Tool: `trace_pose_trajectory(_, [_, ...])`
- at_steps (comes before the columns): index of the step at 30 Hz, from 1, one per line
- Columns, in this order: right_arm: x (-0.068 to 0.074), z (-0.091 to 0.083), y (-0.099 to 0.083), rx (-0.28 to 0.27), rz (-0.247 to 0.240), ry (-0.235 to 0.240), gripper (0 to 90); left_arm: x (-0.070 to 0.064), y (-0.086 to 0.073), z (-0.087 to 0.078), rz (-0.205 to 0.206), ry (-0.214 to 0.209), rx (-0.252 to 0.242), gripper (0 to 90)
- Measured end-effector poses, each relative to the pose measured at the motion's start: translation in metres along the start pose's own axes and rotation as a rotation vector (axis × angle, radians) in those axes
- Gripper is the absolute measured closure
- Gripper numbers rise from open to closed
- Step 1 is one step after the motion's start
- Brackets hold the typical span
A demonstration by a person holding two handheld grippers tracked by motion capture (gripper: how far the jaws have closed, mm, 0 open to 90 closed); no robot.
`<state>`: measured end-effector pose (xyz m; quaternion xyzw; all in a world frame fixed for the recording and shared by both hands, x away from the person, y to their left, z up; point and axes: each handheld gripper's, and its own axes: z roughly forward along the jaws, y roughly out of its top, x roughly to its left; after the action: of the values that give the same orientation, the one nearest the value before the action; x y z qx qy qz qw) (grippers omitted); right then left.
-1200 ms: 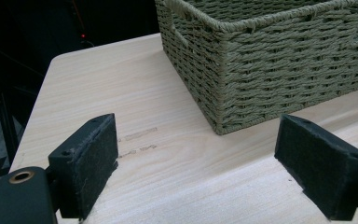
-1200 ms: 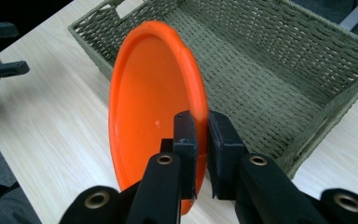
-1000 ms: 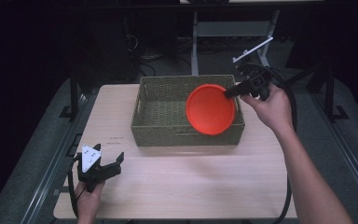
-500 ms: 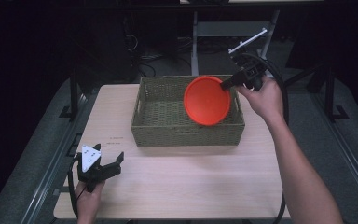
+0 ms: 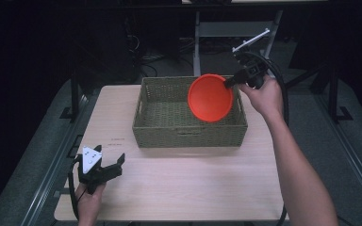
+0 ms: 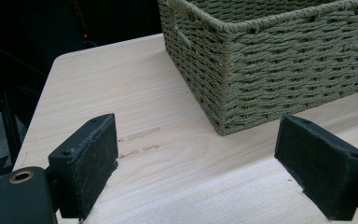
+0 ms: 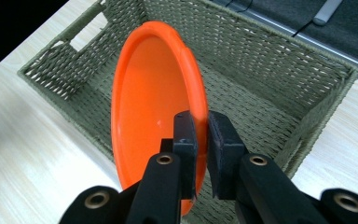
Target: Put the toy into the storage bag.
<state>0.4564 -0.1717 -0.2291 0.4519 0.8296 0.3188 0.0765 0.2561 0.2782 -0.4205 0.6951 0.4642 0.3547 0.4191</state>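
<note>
Now the wicker basket [image 5: 190, 126], sitting at the far middle of the table [image 5: 184, 188], is serving as the landmark for everything else, and it is staying where it was through the last second. The orange bowl [image 5: 210, 98] is hanging above the basket's right half, tipped up nearly on edge with its hollow facing the person; over that second it has been rising and drifting a little toward the basket's middle while tilting steeper, so I judge it is being lifted out of the basket rather than set down in it. The right gripper [image 7: 199, 130] is reaching in from the basket's far right corner, its jaws pinched together on the bowl's rim, one pad inside the hollow and one outside, with the basket's woven floor showing behind the bowl in the right gripper view. The left gripper [image 5: 104, 171] is resting on the table well in front of the basket's near left corner, unmoved, its jaws standing wide apart with nothing between them. If the lift is continuing, the bowl's lower edge is needing to clear the basket's near wall before it can come toward the open table.
</note>
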Motion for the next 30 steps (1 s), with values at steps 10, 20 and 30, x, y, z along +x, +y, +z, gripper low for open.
trace_pose_trajectory(10, [-0.008, 0.008, 0.000, 0.001, 0.023, -0.016, 82.2, 0.000, 0.000, 0.000, 0.002, 0.000, 0.003, 12.8])
trace_pose_trajectory(20, [-0.009, 0.024, 0.003, 0.011, 0.033, -0.021, 82.2, 0.001, 0.000, -0.001, 0.000, 0.004, 0.001, 12.8])
trace_pose_trajectory(30, [-0.017, 0.043, -0.002, 0.010, 0.063, -0.005, 82.2, 0.000, 0.000, -0.001, -0.001, 0.003, 0.001, 12.8])
